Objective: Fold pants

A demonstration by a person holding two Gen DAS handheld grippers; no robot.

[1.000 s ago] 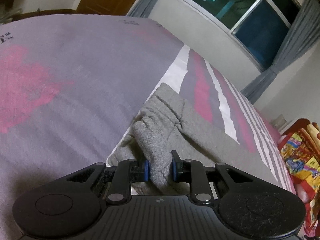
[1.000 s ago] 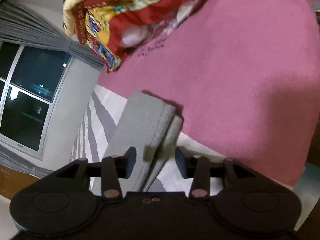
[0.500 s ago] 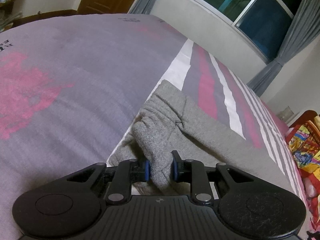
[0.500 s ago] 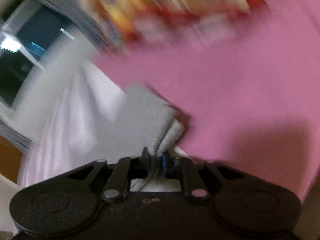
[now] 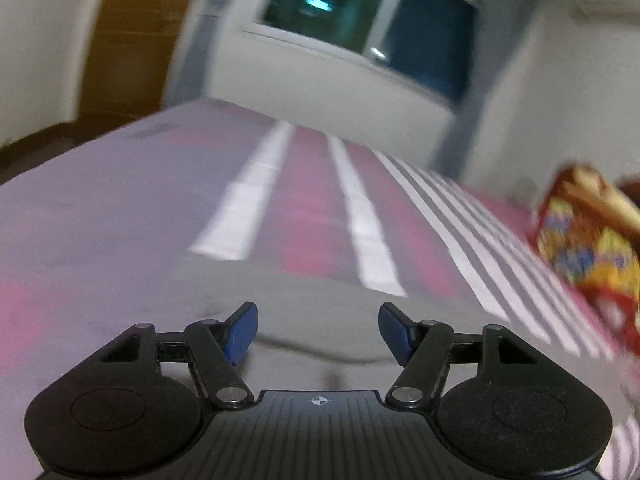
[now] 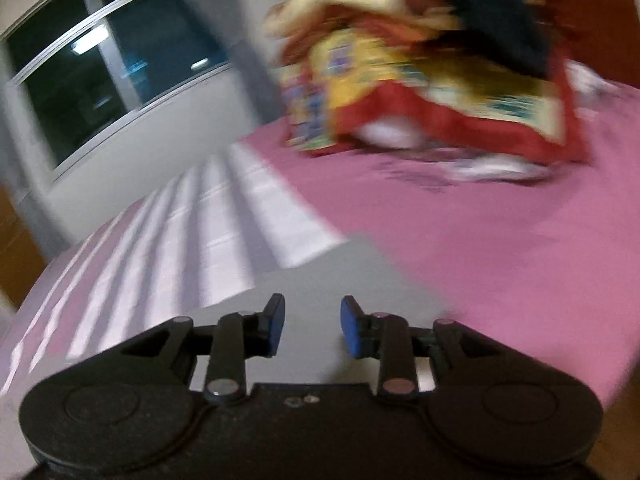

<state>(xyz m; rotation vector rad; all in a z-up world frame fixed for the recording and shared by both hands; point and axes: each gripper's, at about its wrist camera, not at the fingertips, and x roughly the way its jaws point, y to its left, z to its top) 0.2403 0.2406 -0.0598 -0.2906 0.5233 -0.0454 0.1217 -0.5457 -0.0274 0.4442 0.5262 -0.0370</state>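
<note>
The grey pants [image 5: 316, 304] lie flat on the bed below both grippers, blurred by motion. In the left wrist view my left gripper [image 5: 318, 330] hangs above the cloth. Its jaws are opening and stand wide apart, with nothing pinched between the blue pads. In the right wrist view the pants [image 6: 344, 276] show as a smooth grey panel running away from my right gripper [image 6: 312, 326]. Its jaws are opening too, narrower than the left, and the cloth lies under them, not gripped.
The bed cover [image 5: 120, 208] is grey and pink with white stripes [image 5: 360, 216]. A colourful red and yellow blanket [image 6: 420, 76] is heaped at the head of the bed on the pink sheet [image 6: 500, 232]. A dark window [image 5: 372, 16] and a wooden door [image 5: 132, 36] stand behind.
Both grippers held bunched grey cloth half a second ago. Both have let go, opened and risen, and each has rolled. The pants now lie flat beneath them.
</note>
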